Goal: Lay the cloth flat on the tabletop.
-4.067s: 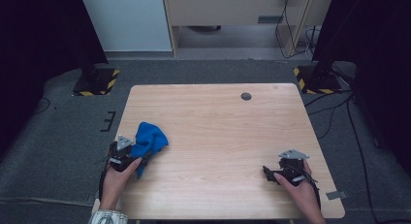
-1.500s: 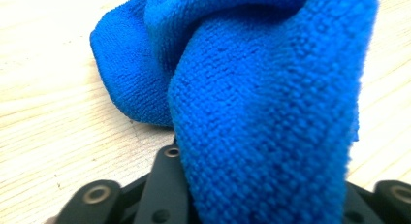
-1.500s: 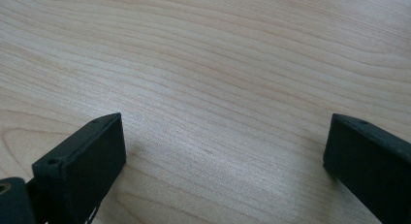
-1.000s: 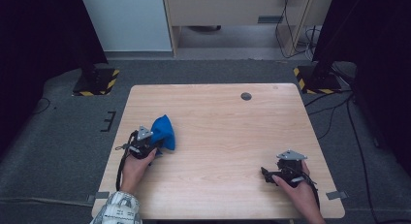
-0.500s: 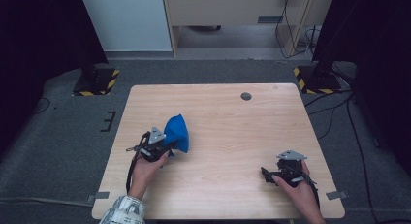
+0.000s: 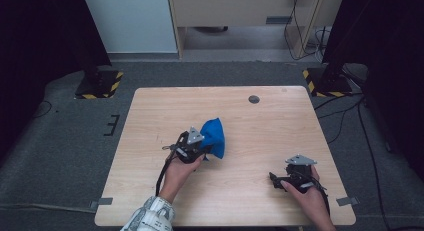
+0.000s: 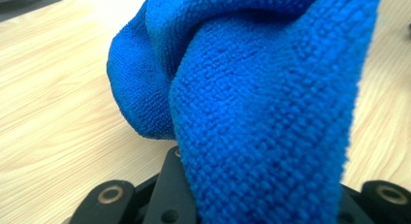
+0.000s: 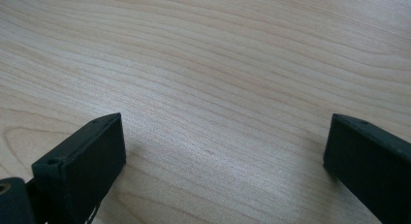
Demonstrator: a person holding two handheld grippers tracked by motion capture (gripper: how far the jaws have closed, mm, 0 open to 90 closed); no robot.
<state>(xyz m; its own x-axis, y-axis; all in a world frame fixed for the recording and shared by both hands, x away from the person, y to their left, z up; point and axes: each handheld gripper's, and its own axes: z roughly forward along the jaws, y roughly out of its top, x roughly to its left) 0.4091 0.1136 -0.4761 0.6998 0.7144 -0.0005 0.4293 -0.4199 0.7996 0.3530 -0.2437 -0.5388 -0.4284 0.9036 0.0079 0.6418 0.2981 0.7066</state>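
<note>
A blue microfibre cloth [image 6: 214, 136] hangs bunched near the middle of the wooden table [image 6: 260, 126]. My left gripper [image 6: 200, 147] is shut on its lower edge and holds it up. In the left gripper view the cloth [image 7: 261, 103] drapes close over the jaws and hides their tips. My right gripper [image 6: 272, 177] rests low over the table near the front right, pointing left. In the right gripper view its jaws stand wide apart, with the right gripper [image 8: 218, 151] open over bare wood.
A small dark round grommet [image 6: 254, 99] is set in the table near its far edge. Yellow-and-black striped stand bases [image 6: 100, 86] sit on the grey floor at the table's far corners, with cables [image 6: 345, 116] trailing at the right.
My left gripper has carried the blue cloth from the table's left edge rightward toward the middle. The right gripper has stayed where it was.
</note>
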